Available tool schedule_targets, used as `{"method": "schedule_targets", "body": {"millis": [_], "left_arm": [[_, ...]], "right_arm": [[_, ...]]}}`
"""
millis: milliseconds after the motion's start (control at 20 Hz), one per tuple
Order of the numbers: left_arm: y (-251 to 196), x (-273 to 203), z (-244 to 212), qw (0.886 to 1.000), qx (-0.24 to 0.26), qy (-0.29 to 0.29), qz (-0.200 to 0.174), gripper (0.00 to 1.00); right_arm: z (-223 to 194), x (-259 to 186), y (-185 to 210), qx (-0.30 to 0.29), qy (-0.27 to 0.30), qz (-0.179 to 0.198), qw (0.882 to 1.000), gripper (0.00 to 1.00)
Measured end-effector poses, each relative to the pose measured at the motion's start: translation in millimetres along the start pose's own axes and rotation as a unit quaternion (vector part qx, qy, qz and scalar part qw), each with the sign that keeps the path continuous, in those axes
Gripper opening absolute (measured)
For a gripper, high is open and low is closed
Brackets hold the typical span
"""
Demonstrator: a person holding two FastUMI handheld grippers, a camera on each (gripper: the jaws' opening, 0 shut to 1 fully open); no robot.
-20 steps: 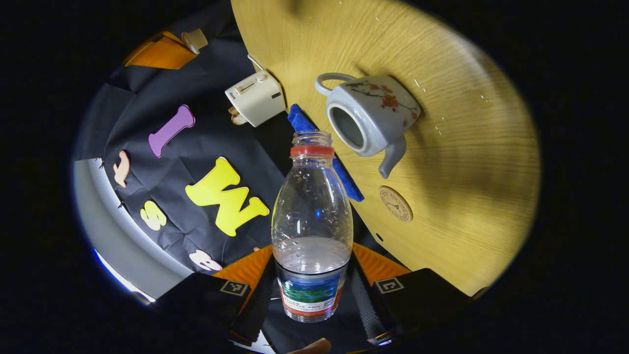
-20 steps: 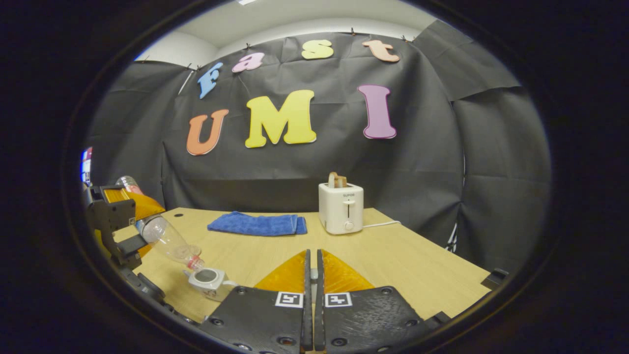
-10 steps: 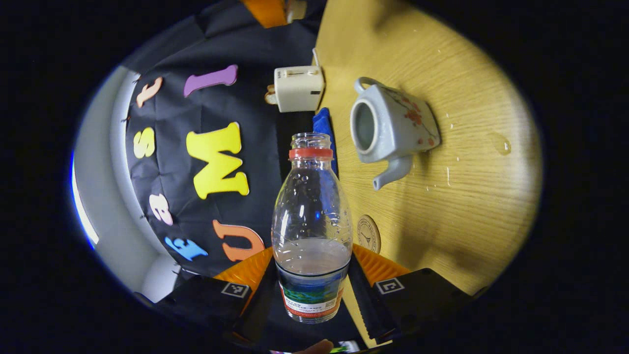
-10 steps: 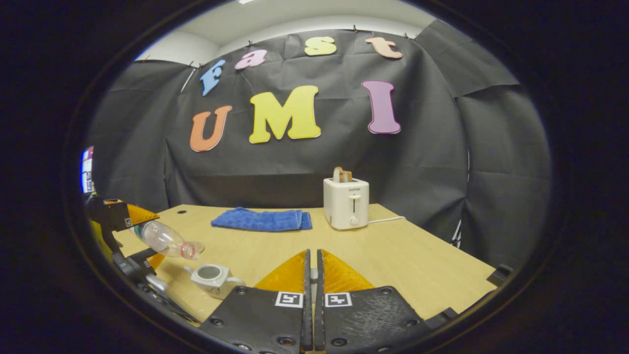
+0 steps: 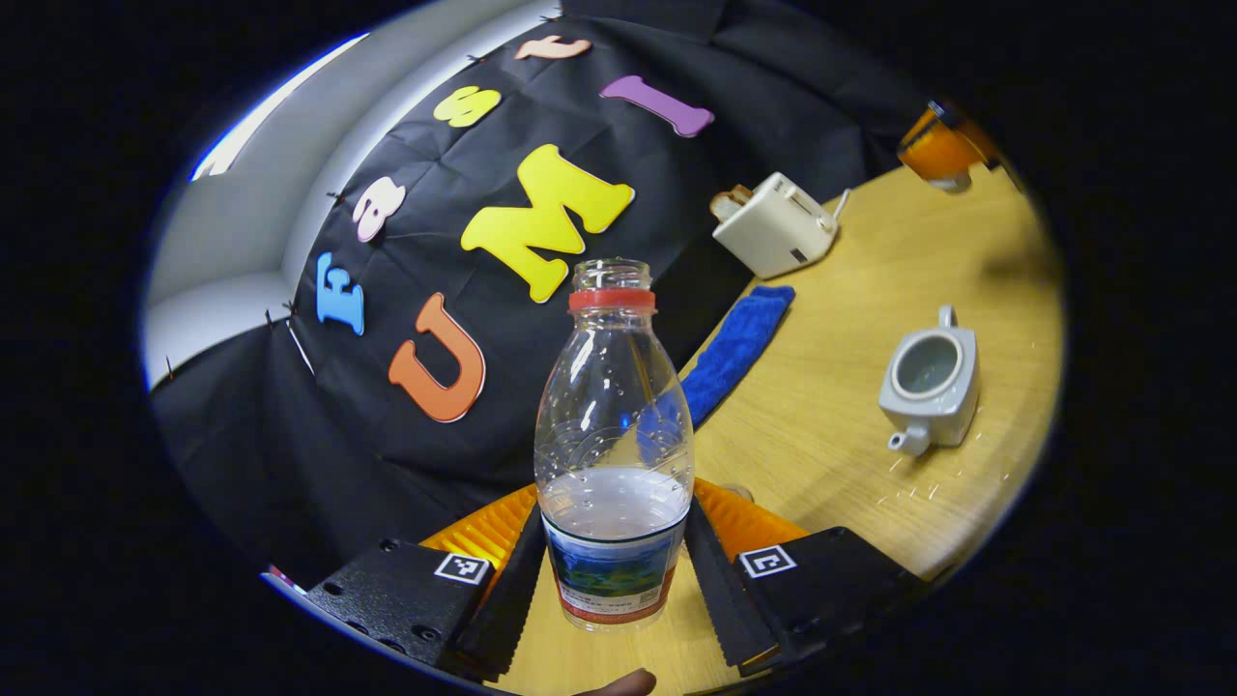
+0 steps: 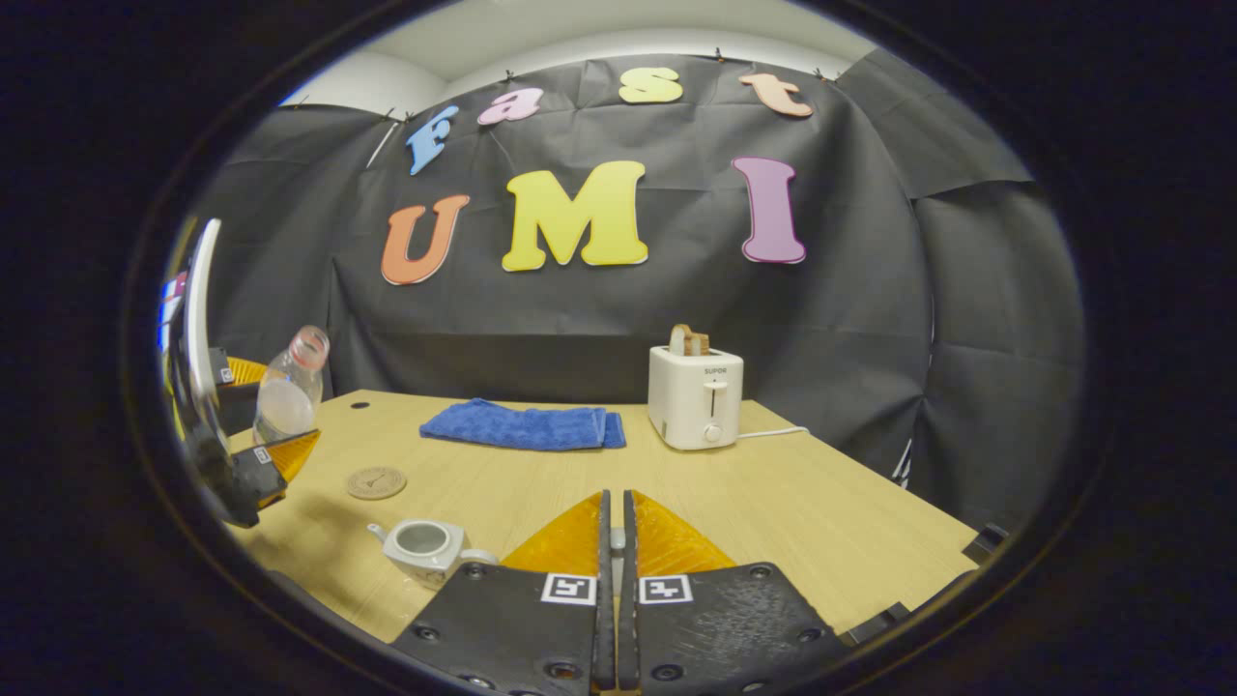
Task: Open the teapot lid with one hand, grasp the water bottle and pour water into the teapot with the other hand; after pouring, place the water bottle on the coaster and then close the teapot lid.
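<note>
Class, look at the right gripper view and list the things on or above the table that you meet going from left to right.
water bottle → coaster → teapot → blue towel → toaster

A white toaster (image 6: 695, 398) stands near the back edge of a light wooden table (image 6: 812, 512), what looks like bread in its slots and its cord trailing right. A folded blue towel (image 6: 523, 427) lies flat just to its left.
</note>
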State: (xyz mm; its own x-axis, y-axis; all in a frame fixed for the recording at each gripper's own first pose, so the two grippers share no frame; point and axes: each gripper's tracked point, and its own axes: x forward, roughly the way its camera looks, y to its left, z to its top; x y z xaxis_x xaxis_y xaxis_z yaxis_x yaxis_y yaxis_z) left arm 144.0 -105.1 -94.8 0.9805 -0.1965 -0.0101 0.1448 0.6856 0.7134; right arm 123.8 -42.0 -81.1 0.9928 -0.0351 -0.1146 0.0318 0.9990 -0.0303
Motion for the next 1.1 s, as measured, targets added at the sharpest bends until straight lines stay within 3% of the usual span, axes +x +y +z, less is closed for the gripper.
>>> {"method": "schedule_targets", "body": {"millis": [300,650,900,1100], "left_arm": [[16.5,11.3,-0.9,0.988,-0.155,-0.007,0.002,0.78],[41.4,28.3,-17.8,0.945,-0.328,-0.012,0.0,0.79],[55.3,63.6,-36.1,0.922,-0.386,-0.011,0.005,0.79],[30.9,93.1,-37.1,0.894,-0.447,-0.007,-0.03,0.8]], "right_arm": [[4.9,9.9,12.6,-0.014,-0.002,0.001,1.0,0.01],[9.6,16.6,28.8,-0.024,-0.01,0.012,1.0,0.01],[-2.3,20.8,38.4,-0.022,0.004,0.027,0.999,0.01],[-6.8,25.5,39.1,-0.016,0.008,0.035,0.999,0.0]]}}
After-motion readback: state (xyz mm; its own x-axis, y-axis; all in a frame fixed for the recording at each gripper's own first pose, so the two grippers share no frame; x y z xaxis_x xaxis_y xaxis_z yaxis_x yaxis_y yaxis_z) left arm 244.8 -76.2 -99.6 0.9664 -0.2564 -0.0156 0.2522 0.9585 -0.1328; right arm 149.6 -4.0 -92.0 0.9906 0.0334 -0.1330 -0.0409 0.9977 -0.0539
